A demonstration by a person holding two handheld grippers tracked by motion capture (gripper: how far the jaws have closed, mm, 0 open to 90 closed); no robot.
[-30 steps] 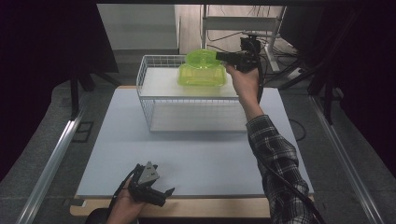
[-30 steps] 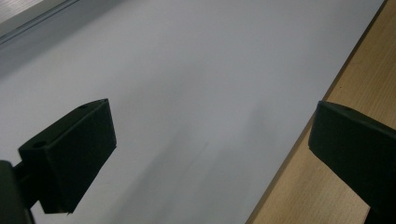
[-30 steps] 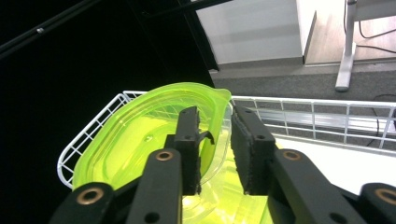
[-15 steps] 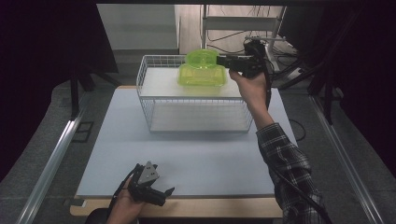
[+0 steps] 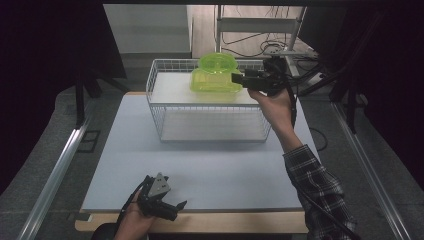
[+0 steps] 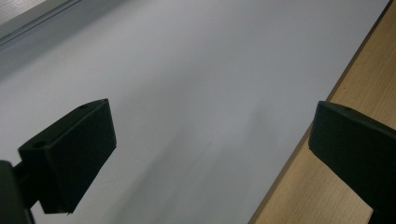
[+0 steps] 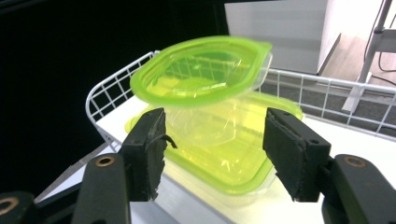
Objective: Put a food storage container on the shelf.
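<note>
I had just opened the right gripper (image 5: pixel 239 78) fingers (image 7: pixel 148 149) off the green containers (image 5: pixel 216 75), leaving them stacked in the wire basket (image 5: pixel 210 131); left gripper (image 5: pixel 172 207) rested open on the surface (image 5: pixel 215 175).

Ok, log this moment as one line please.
right gripper: jaws just opening, off green containers | containers: stacked in wire basket | left gripper: open over table
</note>
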